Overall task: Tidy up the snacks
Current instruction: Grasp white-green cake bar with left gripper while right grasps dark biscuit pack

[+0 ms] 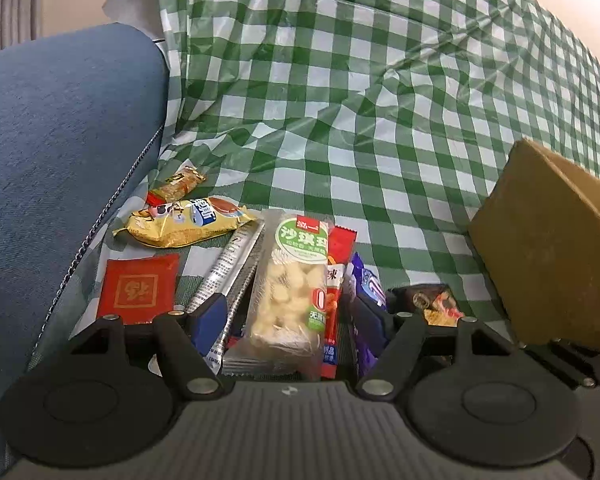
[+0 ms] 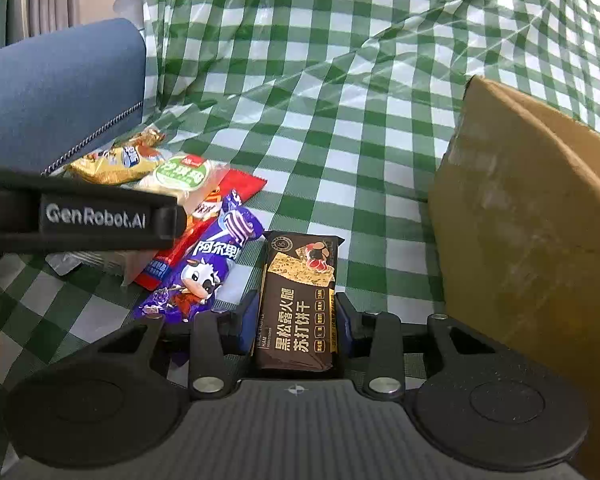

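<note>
Dark-brown cracker packet, near the cardboard box, sits between the right gripper pads, seemingly clamped at its stiff long edges, while the left gripper spreads wide around the crumbly clear-wrapped sachima, unpinched.

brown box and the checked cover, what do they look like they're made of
Brown box: looks like plain matte corrugated cardboard, with a raw brown face and a folded flap edge. Checked cover: probably thin glossy plastic sheet, since it shows sharp creases and shiny glare streaks.
</note>
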Available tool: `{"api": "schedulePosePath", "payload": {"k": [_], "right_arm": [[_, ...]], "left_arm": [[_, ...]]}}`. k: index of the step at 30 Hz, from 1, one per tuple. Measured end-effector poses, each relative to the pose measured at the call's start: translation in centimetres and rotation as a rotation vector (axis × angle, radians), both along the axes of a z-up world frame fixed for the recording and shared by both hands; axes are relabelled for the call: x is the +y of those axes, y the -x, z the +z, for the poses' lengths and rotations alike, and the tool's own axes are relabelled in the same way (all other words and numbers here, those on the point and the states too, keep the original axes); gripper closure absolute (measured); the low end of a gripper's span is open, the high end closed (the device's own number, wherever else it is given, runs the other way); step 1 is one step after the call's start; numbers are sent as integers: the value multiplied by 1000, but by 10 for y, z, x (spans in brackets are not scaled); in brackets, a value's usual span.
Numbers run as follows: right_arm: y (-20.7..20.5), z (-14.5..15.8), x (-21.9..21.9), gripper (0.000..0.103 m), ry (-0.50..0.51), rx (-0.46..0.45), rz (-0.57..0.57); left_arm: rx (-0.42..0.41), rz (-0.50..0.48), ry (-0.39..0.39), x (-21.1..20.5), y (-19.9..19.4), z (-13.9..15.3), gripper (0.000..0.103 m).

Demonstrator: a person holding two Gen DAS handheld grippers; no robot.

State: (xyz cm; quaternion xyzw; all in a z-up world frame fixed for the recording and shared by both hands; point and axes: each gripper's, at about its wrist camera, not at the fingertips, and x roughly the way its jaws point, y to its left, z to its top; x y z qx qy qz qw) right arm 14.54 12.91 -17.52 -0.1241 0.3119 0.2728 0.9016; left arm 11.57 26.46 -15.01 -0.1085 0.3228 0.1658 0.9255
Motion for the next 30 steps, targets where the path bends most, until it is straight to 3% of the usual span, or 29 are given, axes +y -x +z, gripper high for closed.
{"api": "schedulePosePath", "payload": {"k": [1,4,6,10,14,17,22,26,30], "right_arm": [[1,0,0,62,-4,-4,3],[6,1,0,62,-6,-4,25],[9,5,-1,62,-5,-10,39],[19,17,-7,62,-24,0,85],[45,28,-18,62,-21,-7,167],[62,37,-33,62,-36,27,199],[87,43,-55,62,-40,127,289],[105,43,-75,62,-20,147,300],[107,36,-88,62,-26,173,269]], "left_arm": [[10,1,-10,-1,-1,-1,31],[24,4,-16,1,-1,-3,55],[22,-5,-6,2,2,-3,61],[19,-18,1,-2,14,5,63],[21,-6,127,6,35,20,64],[104,-11,197,10,48,34,64],[258,-62,243,7,73,49,64],[362,-55,286,3,91,35,64],[401,-73,289,-3,95,30,64]]}}
